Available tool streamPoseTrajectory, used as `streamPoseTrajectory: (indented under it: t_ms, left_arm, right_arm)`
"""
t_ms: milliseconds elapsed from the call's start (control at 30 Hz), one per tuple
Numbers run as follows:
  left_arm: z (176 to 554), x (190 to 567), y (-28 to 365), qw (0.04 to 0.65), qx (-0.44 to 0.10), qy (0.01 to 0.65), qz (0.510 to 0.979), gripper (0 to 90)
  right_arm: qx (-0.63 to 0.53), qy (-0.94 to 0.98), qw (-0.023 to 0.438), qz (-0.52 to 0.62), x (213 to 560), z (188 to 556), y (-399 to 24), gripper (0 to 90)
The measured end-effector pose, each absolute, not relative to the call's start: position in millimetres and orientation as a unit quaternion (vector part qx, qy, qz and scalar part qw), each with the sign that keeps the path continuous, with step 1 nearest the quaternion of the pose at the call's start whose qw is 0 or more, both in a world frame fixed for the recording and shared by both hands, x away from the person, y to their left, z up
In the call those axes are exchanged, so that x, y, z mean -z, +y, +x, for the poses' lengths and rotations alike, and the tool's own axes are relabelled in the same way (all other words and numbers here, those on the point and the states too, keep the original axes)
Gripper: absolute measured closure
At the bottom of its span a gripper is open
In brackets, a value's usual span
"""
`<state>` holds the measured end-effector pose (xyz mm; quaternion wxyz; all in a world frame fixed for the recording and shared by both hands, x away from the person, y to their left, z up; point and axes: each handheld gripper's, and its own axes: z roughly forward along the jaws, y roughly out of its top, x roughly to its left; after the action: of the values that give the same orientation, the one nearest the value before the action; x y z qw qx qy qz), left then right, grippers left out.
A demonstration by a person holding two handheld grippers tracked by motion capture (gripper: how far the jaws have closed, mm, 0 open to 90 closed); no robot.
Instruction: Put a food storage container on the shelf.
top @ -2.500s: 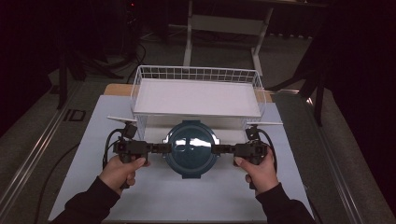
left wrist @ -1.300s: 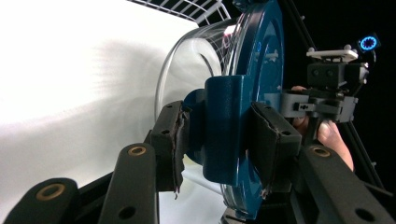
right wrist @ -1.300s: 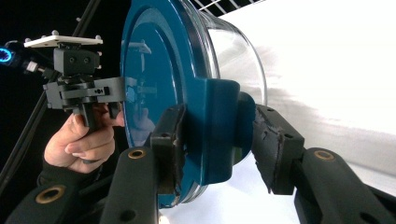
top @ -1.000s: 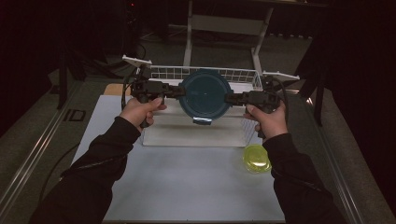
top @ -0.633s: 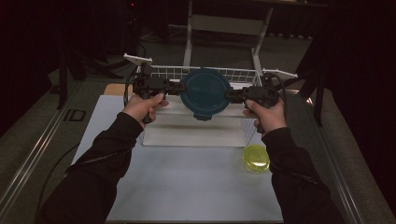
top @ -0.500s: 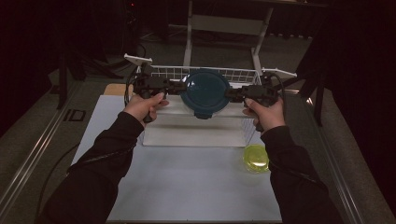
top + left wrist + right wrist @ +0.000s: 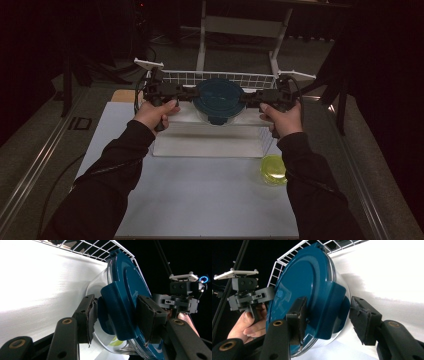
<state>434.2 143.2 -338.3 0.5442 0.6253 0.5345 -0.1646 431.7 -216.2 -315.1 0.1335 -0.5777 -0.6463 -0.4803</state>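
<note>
Left claw (image 7: 186, 93): I hold it at the left side of the wire basket (image 7: 220, 78), pointing inward at the container (image 7: 218, 102). In the left gripper view its jaws straddle the blue lid's (image 7: 127, 297) side latch (image 7: 117, 310). The jaws have just been opening. The pads stand close beside the latch, and I cannot tell whether they press on it.

Container: a clear bowl under a round blue lid. It sits inside the white-lined wire basket at the far end of the bench (image 7: 200, 190), between the two claws.

Right claw (image 7: 248, 97): I hold it at the right side of the basket, pointing inward at the lid's opposite latch (image 7: 332, 312). Its jaws have just been opening. In the right gripper view one pad lies against the lid face; the other stands clear of the latch, with a visible gap.

A yellow-green dish (image 7: 273, 169) rests on the bench, just beside the basket's near right corner.
</note>
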Motion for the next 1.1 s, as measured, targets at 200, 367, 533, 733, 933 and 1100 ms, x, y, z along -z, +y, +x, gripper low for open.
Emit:
streamPoseTrajectory:
  t_ms: [200,367,533,733,933,1100]
  left_arm:
    - [431,334,145,0.549,0.142,0.528,0.632,44.9]
    - [425,329,150,0.556,0.112,0.523,0.636,40.0]
    - [414,322,155,0.555,0.08,0.516,0.648,40.1]
    - [394,312,159,0.564,0.025,0.498,0.658,39.9]
    - [372,311,162,0.569,0.013,0.472,0.673,37.2]
    - [353,316,165,0.584,0.0,0.443,0.68,32.5]
  right_arm:
    - [0.488,-0.659,0.114,-0.56,311,428,-216,46.8]
    - [0.491,-0.674,0.08,-0.546,308,424,-217,45.5]
    - [0.489,-0.693,0.04,-0.529,302,415,-218,44.9]
    - [0.483,-0.712,0.008,-0.51,294,405,-219,43.1]
    - [0.485,-0.719,-0.004,-0.498,288,389,-219,42.6]
    - [0.485,-0.735,-0.001,-0.474,290,367,-208,44.6]
